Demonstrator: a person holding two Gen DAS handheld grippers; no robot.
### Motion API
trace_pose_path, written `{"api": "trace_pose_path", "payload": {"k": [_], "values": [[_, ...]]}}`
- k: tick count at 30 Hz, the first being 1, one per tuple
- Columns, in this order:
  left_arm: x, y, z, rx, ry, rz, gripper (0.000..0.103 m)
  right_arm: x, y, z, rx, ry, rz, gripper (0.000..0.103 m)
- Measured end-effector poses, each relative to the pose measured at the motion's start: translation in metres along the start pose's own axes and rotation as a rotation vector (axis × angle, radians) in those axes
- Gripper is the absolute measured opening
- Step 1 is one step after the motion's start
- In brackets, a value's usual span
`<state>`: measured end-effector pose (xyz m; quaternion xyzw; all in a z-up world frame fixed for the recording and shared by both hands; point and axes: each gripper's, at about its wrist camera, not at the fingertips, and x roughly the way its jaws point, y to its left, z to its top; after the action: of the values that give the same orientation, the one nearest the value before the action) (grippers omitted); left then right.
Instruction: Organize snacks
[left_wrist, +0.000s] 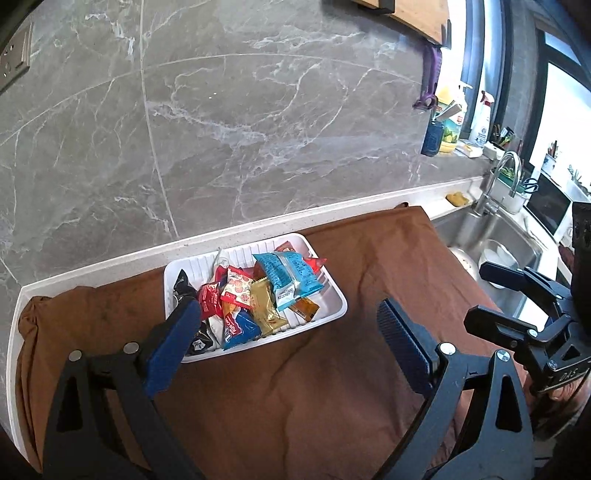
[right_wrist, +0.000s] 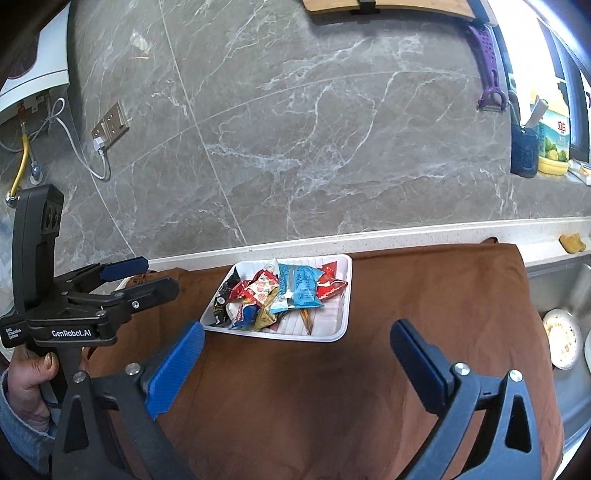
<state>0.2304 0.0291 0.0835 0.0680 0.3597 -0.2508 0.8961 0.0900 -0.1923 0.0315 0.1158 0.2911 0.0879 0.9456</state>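
Observation:
A white tray (left_wrist: 334, 308) sits on a brown cloth (left_wrist: 295, 387) near the wall, also in the right wrist view (right_wrist: 341, 325). It holds several snack packets: a light blue one (left_wrist: 290, 277) on top, red ones (left_wrist: 210, 301), a gold one (left_wrist: 266, 308), a black one (left_wrist: 183, 284). The blue packet also shows in the right wrist view (right_wrist: 299, 286). My left gripper (left_wrist: 288, 317) is open and empty, just in front of the tray. My right gripper (right_wrist: 297, 341) is open and empty, in front of the tray; it also shows at the left view's right edge (left_wrist: 495, 295).
A grey marble wall (left_wrist: 240, 129) stands behind the counter's white rim (left_wrist: 110, 260). A steel sink (left_wrist: 495, 240) with a faucet (left_wrist: 506, 173) and a plate (right_wrist: 561, 343) lies to the right. Bottles (left_wrist: 452, 122) stand on the sill. A wall socket (right_wrist: 110, 127) is at left.

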Motion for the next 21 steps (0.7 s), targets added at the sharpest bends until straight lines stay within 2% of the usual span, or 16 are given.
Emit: {"api": "trace_pose_path", "payload": {"k": [21], "values": [[-0.0069, 0.0027, 0.0021, 0.01, -0.012, -0.007, 0.097, -0.0067, 0.0068, -0.0069, 0.008, 0.004, 0.017, 0.103]]}}
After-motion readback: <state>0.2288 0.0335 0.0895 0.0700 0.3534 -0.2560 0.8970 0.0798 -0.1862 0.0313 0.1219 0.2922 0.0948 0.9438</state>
